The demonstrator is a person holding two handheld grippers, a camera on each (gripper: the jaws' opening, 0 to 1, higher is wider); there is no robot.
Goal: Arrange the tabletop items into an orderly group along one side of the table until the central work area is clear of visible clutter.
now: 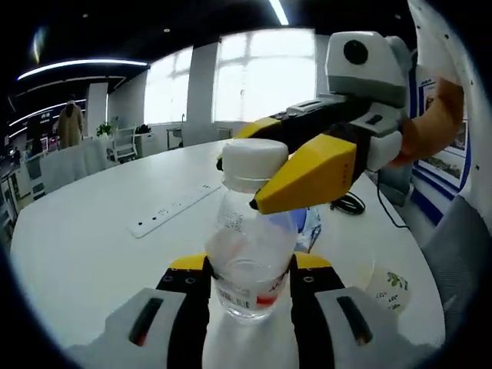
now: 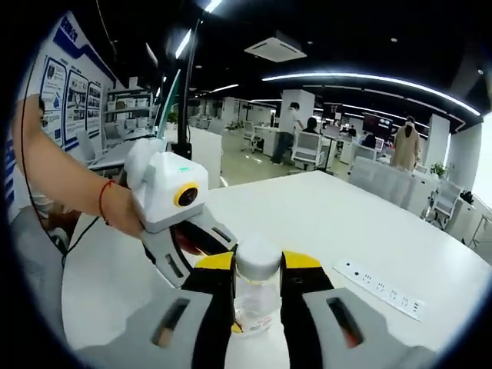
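A clear plastic bottle with a white cap stands upright over the white table. My left gripper is shut on the bottle's lower body. My right gripper comes in from the right, its yellow jaws closed on the cap. In the right gripper view, the right gripper clamps the cap from both sides, with the bottle below it. The left gripper, held by a hand, sits just behind and to the left.
A white power strip lies on the table. A paper cup with a leaf print lies to the right, and a blue-white wrapper and a black cable lie behind the bottle. Office chairs stand past the far edge.
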